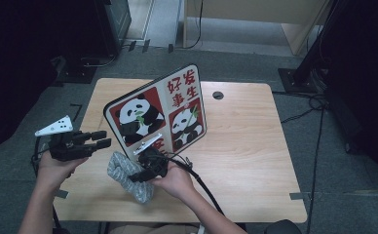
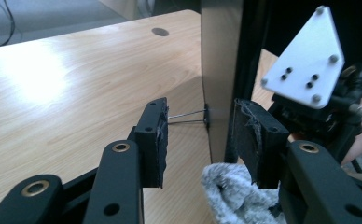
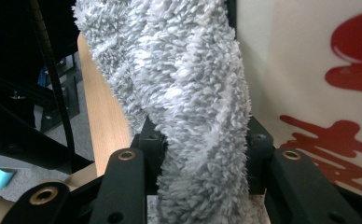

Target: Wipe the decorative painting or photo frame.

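- Your right gripper (image 1: 134, 178) is clamped on a fluffy grey cloth (image 1: 128, 178): in the right gripper view its 2 black jaws pinch the shaggy, twisted pile (image 3: 188, 107) from both sides.
- The cloth sits low at the near-left part of the wooden table (image 1: 245, 146), just beside the bottom edge of the panda board (image 1: 158, 109).
- The board is a flat, rounded-corner panel standing tilted, printed with 2 black-and-white pandas on red squares and red characters on a cream ground.
- Your left gripper (image 1: 104, 139) hangs off to the left of the board with its 2 foam-faced jaws apart and nothing pressed between them.
- In the left gripper view the board's thin edge (image 2: 219, 70) and a tuft of the cloth (image 2: 230, 193) lie ahead of those jaws, and a thin wire stand (image 2: 186, 116) juts from the board's back.
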Demonstrator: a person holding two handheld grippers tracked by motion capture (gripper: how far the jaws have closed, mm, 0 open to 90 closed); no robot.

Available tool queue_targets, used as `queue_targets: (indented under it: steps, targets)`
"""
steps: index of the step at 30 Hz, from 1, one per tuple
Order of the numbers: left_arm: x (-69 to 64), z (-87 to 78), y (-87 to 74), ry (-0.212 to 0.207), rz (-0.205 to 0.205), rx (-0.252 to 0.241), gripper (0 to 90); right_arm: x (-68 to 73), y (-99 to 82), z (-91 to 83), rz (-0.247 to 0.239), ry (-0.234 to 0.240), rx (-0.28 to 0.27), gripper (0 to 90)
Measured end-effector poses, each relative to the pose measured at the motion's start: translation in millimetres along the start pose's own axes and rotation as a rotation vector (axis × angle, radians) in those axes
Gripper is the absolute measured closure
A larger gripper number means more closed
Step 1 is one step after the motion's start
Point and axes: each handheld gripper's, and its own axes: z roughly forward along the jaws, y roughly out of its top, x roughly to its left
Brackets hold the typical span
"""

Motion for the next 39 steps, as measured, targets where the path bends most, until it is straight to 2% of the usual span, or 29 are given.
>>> queue_targets:
  steps: [11,17,22,30,33,39]
  targets:
    - [-8.0,7.1,3.5,-0.035,0.02,0.011,55.4,-4.6,-7.3,5.3,0.014,0.008,0.012,62.5]
    - [-11.6,12.3,5.5,-0.056,0.017,0.02,56.2,-5.8,-10.6,7.5,0.024,0.013,0.016,62.5]
    - [-15.3,19.1,7.8,-0.048,0.02,0.027,57.2,-6.7,-12.5,9.1,0.021,0.014,0.014,62.5]
    - [-15.2,31.8,11.1,-0.036,0.005,0.04,63.8,-6.5,-13.3,9.0,0.012,0.013,0.014,62.4]
    - [-14.5,37.3,13.2,-0.045,-0.016,0.053,67.9,-5.6,-13.6,8.7,0.015,0.016,0.013,62.4]
    - [-15.6,44.1,15.5,-0.055,-0.005,0.066,73.9,-5.5,-13.9,7.6,0.004,0.013,0.015,62.4]
